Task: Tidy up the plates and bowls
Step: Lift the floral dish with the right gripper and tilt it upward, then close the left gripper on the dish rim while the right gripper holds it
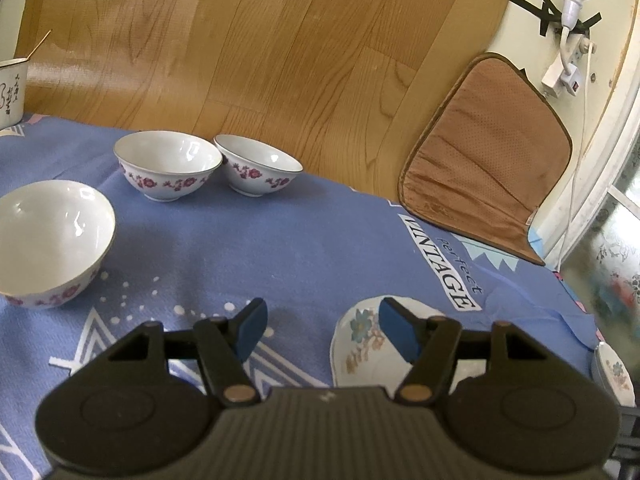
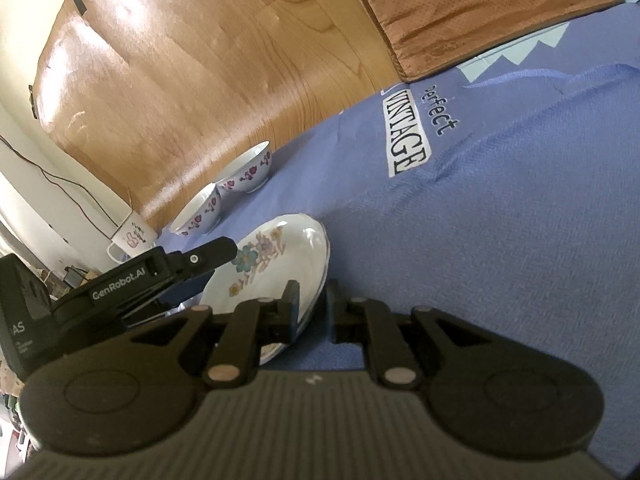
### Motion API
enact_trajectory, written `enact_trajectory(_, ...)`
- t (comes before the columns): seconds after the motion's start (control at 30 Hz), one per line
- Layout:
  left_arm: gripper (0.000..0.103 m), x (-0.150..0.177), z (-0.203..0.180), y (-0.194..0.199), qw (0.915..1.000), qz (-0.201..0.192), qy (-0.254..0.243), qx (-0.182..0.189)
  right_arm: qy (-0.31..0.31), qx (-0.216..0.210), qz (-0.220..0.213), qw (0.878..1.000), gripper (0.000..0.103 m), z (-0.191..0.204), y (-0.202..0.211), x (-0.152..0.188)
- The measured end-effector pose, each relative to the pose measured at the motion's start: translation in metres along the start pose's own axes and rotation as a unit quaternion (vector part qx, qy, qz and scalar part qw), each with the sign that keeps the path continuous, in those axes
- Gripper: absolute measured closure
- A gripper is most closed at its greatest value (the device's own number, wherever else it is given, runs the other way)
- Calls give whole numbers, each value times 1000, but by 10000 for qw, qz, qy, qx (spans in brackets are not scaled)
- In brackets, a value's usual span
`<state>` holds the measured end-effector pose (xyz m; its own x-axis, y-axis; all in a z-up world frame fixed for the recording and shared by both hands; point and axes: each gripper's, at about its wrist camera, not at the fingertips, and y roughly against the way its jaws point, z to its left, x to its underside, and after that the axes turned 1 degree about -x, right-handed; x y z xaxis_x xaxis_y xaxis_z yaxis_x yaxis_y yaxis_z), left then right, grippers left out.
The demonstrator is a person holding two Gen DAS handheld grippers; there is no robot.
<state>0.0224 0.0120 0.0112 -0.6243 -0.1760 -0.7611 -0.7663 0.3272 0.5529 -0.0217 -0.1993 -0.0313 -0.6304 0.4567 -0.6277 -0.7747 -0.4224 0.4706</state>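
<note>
Three bowls show only beside left claw.

Left wrist view: low over the blue cloth, tilted down, facing the wood floor at 12 o'clock. Right wrist view: rolled, closer in. Shared: flowered plate, two bowls, VINTAGE print, brown cushion.

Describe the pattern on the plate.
White plate with pastel flowers, one teal; clearest in the right wrist view.
</note>
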Motion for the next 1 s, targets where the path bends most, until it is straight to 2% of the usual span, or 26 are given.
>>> enact_trajectory(0.6, 40, 1, 0, 0, 10000, 9, -11, 22, -20, -69, -122, 9999, 86, -2, 1, 4)
enact_trajectory(0.73, 45, 1, -2, 0, 10000, 25, -49, 47, -39, 10, 8, 10000, 86, 2, 0, -2)
enact_trajectory(0.83, 48, 2, -3, 0, 10000, 28, -71, 53, 183, 95, 25, 9998, 86, 10, 0, -3)
enact_trajectory(1.0, 48, 3, -3, 0, 10000, 40, -67, 45, 633, 59, 18, 9980, 86, 25, 0, 2)
